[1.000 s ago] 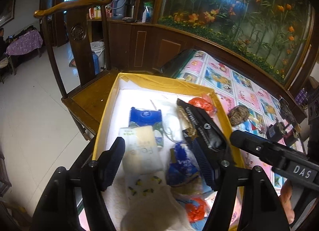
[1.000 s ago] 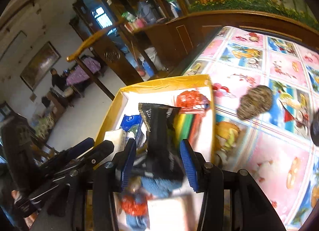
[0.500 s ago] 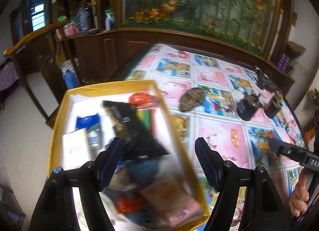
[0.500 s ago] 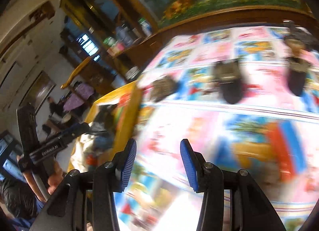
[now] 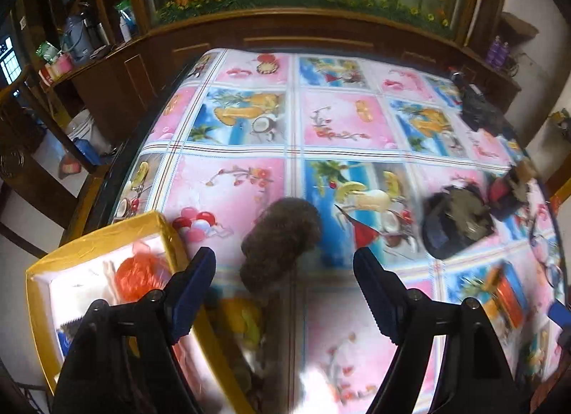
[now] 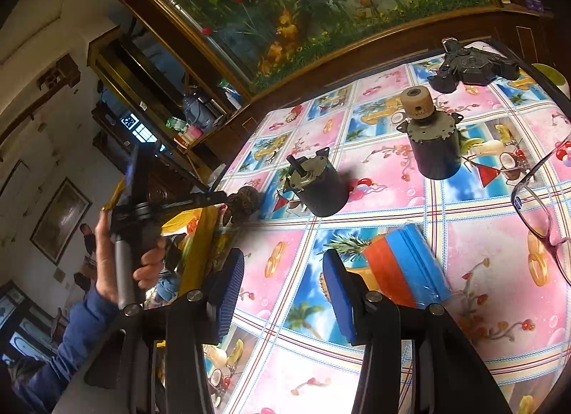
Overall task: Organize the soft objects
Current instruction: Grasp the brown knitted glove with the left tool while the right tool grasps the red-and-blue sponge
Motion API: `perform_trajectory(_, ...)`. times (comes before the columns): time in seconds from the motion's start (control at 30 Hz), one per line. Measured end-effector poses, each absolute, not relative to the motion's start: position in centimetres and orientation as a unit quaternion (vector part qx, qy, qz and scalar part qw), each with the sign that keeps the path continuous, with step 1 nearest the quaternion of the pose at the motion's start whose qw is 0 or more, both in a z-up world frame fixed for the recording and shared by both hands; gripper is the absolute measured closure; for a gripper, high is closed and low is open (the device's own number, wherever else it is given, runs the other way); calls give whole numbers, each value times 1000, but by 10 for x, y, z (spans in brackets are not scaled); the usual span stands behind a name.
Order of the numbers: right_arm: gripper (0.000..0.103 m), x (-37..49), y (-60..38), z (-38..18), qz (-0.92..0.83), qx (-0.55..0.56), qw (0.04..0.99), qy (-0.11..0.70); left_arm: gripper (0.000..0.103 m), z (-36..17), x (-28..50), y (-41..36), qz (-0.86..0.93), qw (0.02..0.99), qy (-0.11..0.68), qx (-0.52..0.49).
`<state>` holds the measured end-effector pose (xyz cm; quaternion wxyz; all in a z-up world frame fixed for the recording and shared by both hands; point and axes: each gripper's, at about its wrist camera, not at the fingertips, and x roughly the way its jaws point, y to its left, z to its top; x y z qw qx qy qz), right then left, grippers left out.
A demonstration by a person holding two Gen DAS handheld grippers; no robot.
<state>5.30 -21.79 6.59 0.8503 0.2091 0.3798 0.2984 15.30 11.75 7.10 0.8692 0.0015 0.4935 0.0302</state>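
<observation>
A brown fuzzy pad [image 5: 282, 239] lies on the patterned tablecloth, just right of the yellow box [image 5: 35, 292]. My left gripper [image 5: 282, 264] hangs over the pad with its jaws opening; the pad sits ahead of and between the blue fingers [image 5: 192, 289], untouched. The box holds an orange mesh item [image 5: 139, 274] and other soft goods. In the right wrist view the left gripper [image 6: 228, 205], held by a hand [image 6: 117, 246], reaches the same pad [image 6: 246, 200]. My right gripper [image 6: 283, 292] is open and empty above the cloth, left of a blue-and-orange packet [image 6: 403, 267].
Two dark motors [image 6: 317, 185] [image 6: 433, 142] stand on the table [image 6: 481, 307], with a black plastic part [image 6: 471, 67] at the far edge and glasses [image 6: 542, 207] to the right. Dark wooden cabinets and a flower painting line the far side.
Both grippers swung right, away from the box and out over the table. The black packet seen between the right fingers is gone from them. The left jaws have widened.
</observation>
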Motion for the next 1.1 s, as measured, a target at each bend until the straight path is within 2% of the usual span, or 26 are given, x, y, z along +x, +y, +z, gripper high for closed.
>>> perform_trajectory(0.23, 53, 48, -222, 69, 284, 202, 863, 367, 24, 33, 189, 111, 41, 840, 541, 21)
perform_trajectory(0.3, 53, 48, -224, 70, 273, 200, 867, 366, 41, 24, 192, 107, 56, 833, 549, 29)
perform_trajectory(0.4, 53, 51, -231, 68, 263, 210, 867, 368, 44, 25, 183, 101, 64, 836, 544, 25)
perform_trajectory(0.53, 53, 59, -237, 63, 206, 192, 877, 388, 45, 35, 155, 89, 57, 839, 541, -6)
perform_trajectory(0.73, 53, 83, -237, 31, 151, 170, 855, 465, 45, 44, 79, 47, 6, 848, 529, -28)
perform_trajectory(0.93, 54, 85, -228, 26, 131, 108, 873, 457, 45, 42, 11, 10, -36, 863, 503, -11)
perform_trajectory(1.1, 54, 87, -215, 16, 143, 71, 870, 466, 44, 26, 2, 7, -39, 870, 492, -7)
